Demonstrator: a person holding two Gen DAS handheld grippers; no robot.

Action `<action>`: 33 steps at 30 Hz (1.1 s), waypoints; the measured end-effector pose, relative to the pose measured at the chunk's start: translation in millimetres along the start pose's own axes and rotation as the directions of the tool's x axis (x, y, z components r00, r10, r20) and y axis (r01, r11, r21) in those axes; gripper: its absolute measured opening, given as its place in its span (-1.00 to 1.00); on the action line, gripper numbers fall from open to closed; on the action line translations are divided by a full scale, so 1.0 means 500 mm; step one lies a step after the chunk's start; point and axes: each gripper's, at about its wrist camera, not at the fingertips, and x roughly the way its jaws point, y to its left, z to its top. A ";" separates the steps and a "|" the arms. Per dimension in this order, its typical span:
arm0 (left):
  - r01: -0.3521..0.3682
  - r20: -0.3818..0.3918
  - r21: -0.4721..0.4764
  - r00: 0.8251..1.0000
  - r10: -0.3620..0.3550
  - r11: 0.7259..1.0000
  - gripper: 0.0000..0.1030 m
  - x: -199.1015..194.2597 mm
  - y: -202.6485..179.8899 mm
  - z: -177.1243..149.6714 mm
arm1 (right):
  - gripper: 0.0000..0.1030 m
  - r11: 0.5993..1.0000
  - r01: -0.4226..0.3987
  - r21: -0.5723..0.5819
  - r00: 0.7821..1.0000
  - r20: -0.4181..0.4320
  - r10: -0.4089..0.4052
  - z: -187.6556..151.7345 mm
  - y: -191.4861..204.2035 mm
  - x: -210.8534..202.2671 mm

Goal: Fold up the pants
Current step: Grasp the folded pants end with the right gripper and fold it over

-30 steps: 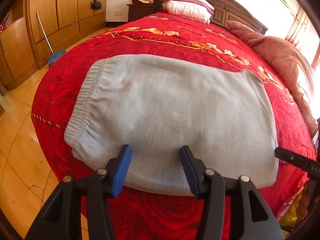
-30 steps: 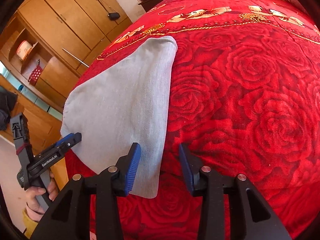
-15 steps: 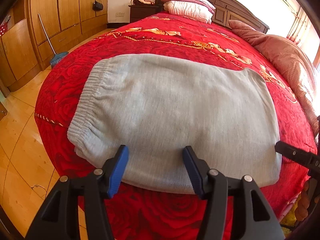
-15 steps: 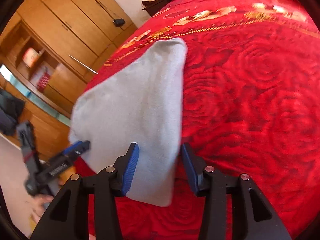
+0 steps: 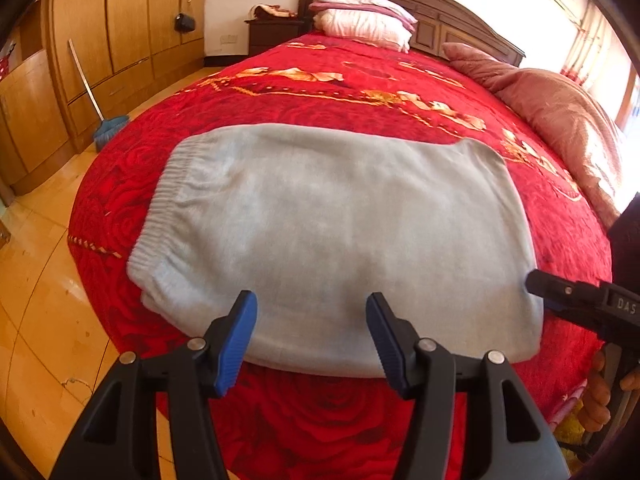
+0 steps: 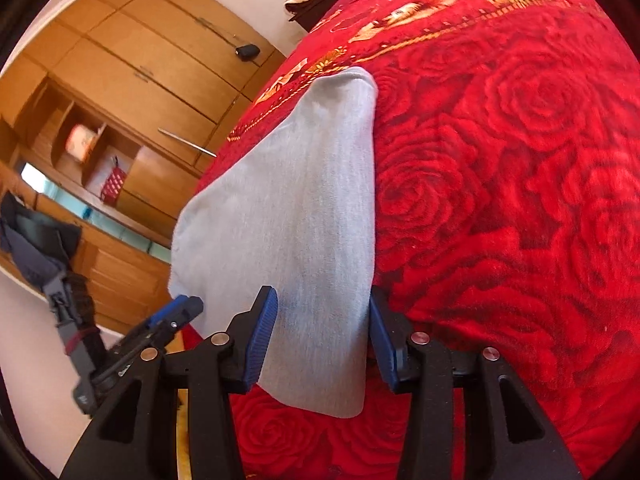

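The pale grey pants (image 5: 332,232) are lying folded on the red rose-patterned bedspread (image 5: 360,80), filling the middle of my left wrist view, with the gathered elastic waistband (image 5: 168,200) at the left of the frame and the folded end at the right. Their near edge is running just above my left gripper (image 5: 311,338) at the bottom centre of that frame. I am holding that gripper with its jaws standing apart; its blue pads (image 5: 236,344) are framing the near edge of the cloth and pressing on nothing.

In the right wrist view the pants (image 6: 304,216) are showing as a long grey strip running from the upper centre down to the bottom centre. My right gripper (image 6: 322,340) is sitting at that lower end with the near corner of the cloth between its jaws, which are closing; I cannot see the pads pressing on the fabric yet.

My right gripper is also poking in from the right edge of the left wrist view (image 5: 576,300), its tip against the right end of the pants, with my fingers (image 5: 596,396) wrapped around its handle below.

Further out, pillows (image 5: 360,16) are sitting against the dark headboard (image 5: 460,28) at the top, a pink quilt (image 5: 560,112) is lying at the upper right, and a broom (image 5: 100,108) is leaning on the wooden wardrobes (image 5: 120,20) at the upper left.
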 end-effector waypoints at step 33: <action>-0.036 0.081 -0.125 0.996 0.046 0.992 0.16 -0.100 0.111 -0.016 | -0.78 0.845 -0.134 -0.517 0.991 -0.090 0.102 0.076 0.361 0.004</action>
